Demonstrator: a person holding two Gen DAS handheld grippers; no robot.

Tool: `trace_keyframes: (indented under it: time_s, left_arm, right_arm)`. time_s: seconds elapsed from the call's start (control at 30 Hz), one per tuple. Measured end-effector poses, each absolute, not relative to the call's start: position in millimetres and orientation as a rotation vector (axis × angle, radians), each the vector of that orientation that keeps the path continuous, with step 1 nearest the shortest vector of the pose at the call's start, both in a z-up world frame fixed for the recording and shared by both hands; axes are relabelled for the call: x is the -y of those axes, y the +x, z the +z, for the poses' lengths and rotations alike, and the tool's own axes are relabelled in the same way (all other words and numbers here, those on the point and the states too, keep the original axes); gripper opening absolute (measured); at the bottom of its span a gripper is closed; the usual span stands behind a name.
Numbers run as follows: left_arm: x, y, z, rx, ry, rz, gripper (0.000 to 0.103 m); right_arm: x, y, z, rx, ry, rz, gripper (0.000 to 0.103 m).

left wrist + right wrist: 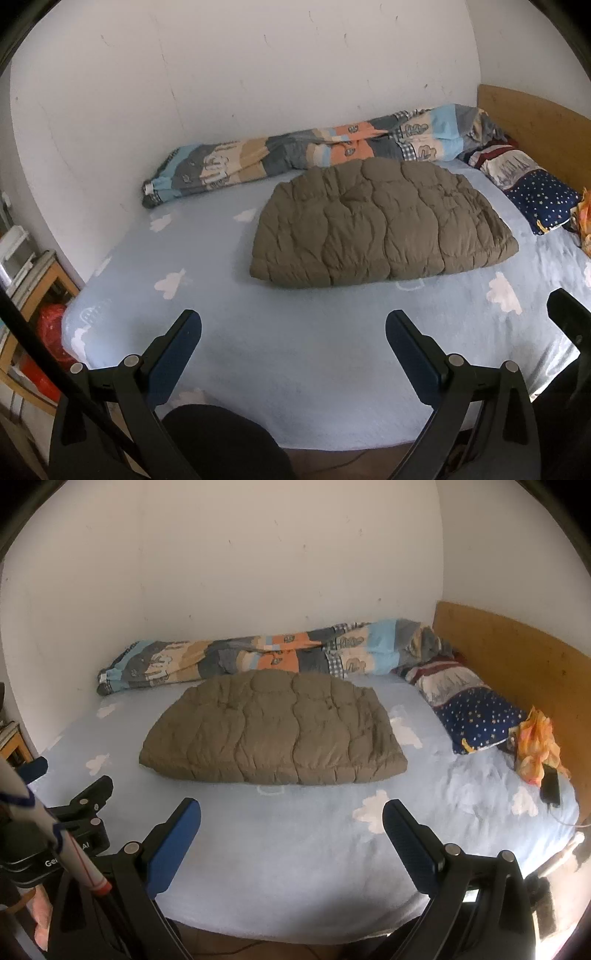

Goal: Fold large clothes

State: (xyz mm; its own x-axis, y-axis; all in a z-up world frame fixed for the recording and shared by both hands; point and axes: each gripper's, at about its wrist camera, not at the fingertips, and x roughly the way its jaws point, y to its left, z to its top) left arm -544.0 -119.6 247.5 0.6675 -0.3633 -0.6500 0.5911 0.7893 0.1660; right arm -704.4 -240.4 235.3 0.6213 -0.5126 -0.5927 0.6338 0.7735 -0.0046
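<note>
An olive-brown quilted garment (380, 225) lies folded in a rounded slab in the middle of the bed; it also shows in the right wrist view (273, 731). My left gripper (293, 328) is open and empty above the near part of the light blue cloud-print sheet (295, 362), well short of the garment. My right gripper (291, 818) is open and empty too, a little in front of the garment's near edge. Part of the left gripper (85, 812) shows at the left of the right wrist view.
A rolled patchwork duvet (314, 155) lies along the white wall. A star-print pillow (476, 716) sits by the wooden headboard (517, 664), with an orange cloth (535, 746) and a black phone (550, 786) beside it. A wooden shelf unit (33, 280) stands left of the bed.
</note>
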Motion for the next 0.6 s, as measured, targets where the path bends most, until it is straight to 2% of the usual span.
trace_keyframes:
  time_s: [0.6]
  left_arm:
    - [115.3,-535.2,236.0,-0.667,0.384,-0.558,0.1]
  right_arm:
    - [241.8,-694.1,223.5,-0.648,0.217,-0.666,0.101]
